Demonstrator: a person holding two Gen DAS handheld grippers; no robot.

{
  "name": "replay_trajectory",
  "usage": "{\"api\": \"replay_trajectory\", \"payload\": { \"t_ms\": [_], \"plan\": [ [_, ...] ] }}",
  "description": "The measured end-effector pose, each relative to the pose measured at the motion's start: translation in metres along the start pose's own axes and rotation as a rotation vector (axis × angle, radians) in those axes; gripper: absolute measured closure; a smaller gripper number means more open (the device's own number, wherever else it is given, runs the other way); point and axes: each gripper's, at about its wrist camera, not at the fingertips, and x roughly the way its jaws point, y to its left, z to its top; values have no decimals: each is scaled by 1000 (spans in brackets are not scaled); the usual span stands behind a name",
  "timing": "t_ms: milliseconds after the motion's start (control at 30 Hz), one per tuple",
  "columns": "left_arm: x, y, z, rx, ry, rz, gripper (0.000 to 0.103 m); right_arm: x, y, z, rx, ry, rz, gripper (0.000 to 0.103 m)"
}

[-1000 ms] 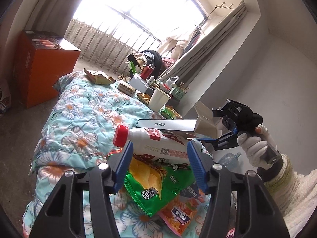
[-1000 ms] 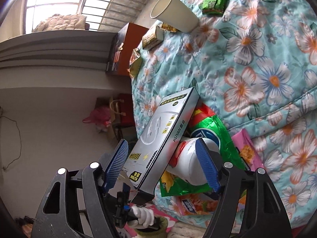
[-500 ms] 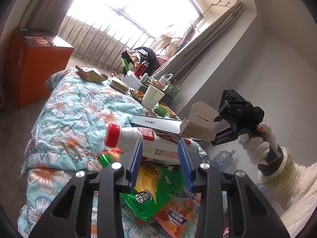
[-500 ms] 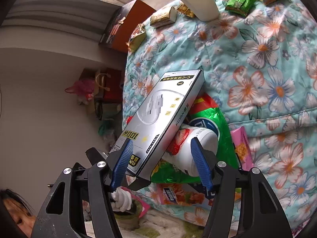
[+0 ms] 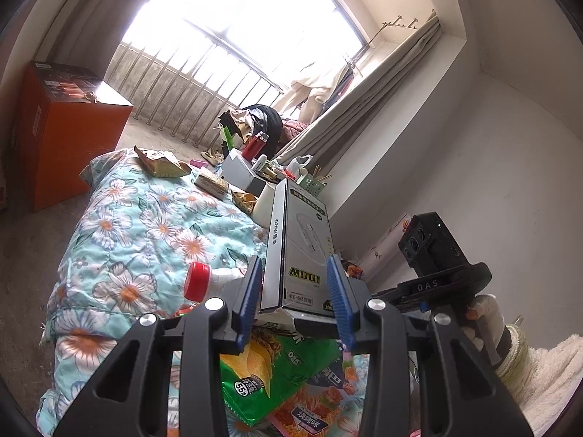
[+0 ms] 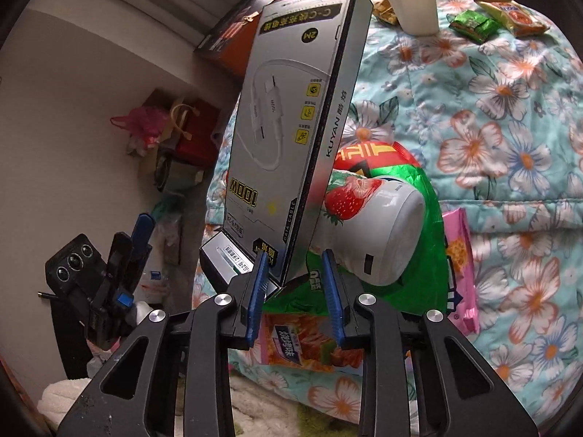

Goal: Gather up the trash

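A grey cable box [image 6: 284, 127] stands almost upright in the air. Its lower end with the open flap sits between the pads of my right gripper [image 6: 294, 253], whose jaws are closing on it. In the left wrist view the same box [image 5: 298, 240] rises just beyond my left gripper [image 5: 293, 260]. The left jaws stand partly apart. From the right wrist view, the left gripper [image 6: 133, 233] is off to the left, holding nothing. A white strawberry-drink bottle [image 6: 375, 225] with a red cap [image 5: 196, 280] lies on a green chip bag [image 5: 262, 375].
The floral quilt [image 5: 145, 225] also carries an orange snack packet [image 6: 291, 342], a pink wrapper [image 6: 459, 266], a paper cup [image 6: 411, 0] and small wrappers [image 6: 473, 25]. An orange carton [image 5: 65, 127] stands on the floor to the left. A gloved hand [image 5: 484, 313] holds the right gripper's handle.
The cable box went from lying across the bottle to standing upright, its far end swung up. The right jaws narrowed onto its lower end. The left jaws narrowed early on, then held still.
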Motion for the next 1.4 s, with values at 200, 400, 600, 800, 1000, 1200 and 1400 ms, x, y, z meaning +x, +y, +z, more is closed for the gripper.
{"api": "replay_trajectory", "payload": {
  "t_ms": [200,400,600,800,1000,1200,1400],
  "plan": [
    [29,-15,3,54,67,-2,67,12,-10,-14,30,-34,32,77],
    [62,-14,-22,83,172,62,67,-8,-14,-28,-11,-111,52,68],
    [65,-6,-35,68,207,72,67,-24,-5,-25,-103,-181,-15,58],
    [59,7,-40,36,223,104,67,-29,19,-8,-208,-232,-45,53],
    [45,20,-47,-17,235,116,67,-15,42,3,-307,-237,-125,52],
    [35,34,-55,-73,256,125,67,6,79,38,-478,-133,-109,35],
    [31,40,-62,-90,260,144,65,74,116,70,-661,162,-148,35]
  ]
}}
